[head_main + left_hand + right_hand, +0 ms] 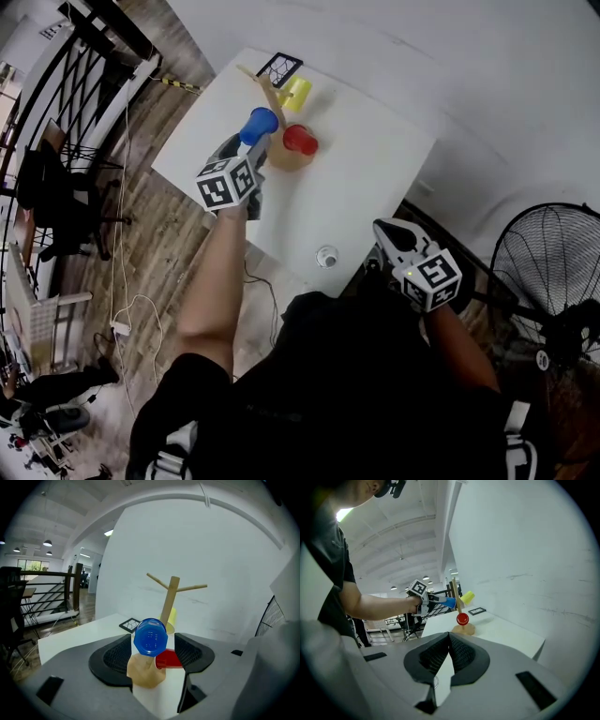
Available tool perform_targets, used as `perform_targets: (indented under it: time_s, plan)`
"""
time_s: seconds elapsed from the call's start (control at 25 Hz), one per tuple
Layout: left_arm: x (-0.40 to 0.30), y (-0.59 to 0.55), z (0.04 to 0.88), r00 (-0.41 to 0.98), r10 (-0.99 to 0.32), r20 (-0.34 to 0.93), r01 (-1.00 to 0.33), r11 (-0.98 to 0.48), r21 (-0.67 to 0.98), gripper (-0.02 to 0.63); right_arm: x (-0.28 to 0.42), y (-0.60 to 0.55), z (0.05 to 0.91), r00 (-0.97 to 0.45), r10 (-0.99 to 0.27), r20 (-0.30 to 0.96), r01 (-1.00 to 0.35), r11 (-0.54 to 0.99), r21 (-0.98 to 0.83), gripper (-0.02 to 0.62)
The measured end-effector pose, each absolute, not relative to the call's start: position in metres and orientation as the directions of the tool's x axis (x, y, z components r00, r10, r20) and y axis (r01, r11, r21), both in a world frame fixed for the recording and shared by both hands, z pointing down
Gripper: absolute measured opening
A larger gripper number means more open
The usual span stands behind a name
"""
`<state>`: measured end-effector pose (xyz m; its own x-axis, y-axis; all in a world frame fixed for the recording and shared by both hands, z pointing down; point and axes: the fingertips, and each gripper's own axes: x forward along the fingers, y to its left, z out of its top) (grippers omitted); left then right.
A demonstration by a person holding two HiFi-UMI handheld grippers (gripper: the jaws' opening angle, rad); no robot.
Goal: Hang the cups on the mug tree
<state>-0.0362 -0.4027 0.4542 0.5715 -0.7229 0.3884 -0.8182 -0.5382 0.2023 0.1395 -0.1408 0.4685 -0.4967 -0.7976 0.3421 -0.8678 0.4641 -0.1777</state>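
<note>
Task thing first: blue cup (150, 637) hangs on a low peg of the mug tree (169, 597), bottom facing the left claw, mouth toward the trunk. The peg seems to carry it, since neither pad presses on it. The red cup (169, 660) is on another low peg, just right of and below the blue one. The yellow cup (171, 617) is on a peg at the far side of the trunk. Two upper pegs are bare. The wooden base (146, 673) sits flat on the bench (375, 178). All three cups in view look hung, so I judge the task at or near its end.

Left claw (153, 654): jaws wide apart, blue cup between them with a gap on each side, not touching as far as I can tell. It sits level with the cup, which reads as a release pose at the peg. The next move probably needs a straight pull-back, because a pad clipping the cup could knock it off the peg.

Right claw (449, 644): jaws together, nothing between them. It is near the bench's front edge, well apart from the tree, likely parked out of the way.

A small round thing (326, 256) lies on the bench near the right claw; I can't tell what it is. A black-framed card (279, 68) sits at the far corner behind the tree. A fan (548, 272) stands off to the right.
</note>
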Motion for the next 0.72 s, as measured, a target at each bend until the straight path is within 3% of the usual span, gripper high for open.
perform_targets:
  time_s: [0.28, 0.48, 0.72]
  plan:
    - [-0.054, -0.374, 0.434, 0.557, -0.732, 0.392, -0.808, -0.586, 0.054, 0.301, 0.122, -0.143, 0.454, -0.511, -0.8, 0.315, -0.859, 0.492, -0.142, 0.008]
    - [-0.071, -0.344, 0.422, 0.572, -0.728, 0.377, -0.8, -0.596, 0.063, 0.294, 0.108, -0.146, 0.44, -0.524, -0.806, 0.275, -0.851, 0.507, -0.136, 0.008]
    - [-0.095, -0.293, 0.428, 0.574, -0.705, 0.416, -0.799, -0.594, 0.095, 0.165, 0.092, -0.141, 0.429, -0.495, -0.832, 0.249, -0.869, 0.47, -0.157, 0.008]
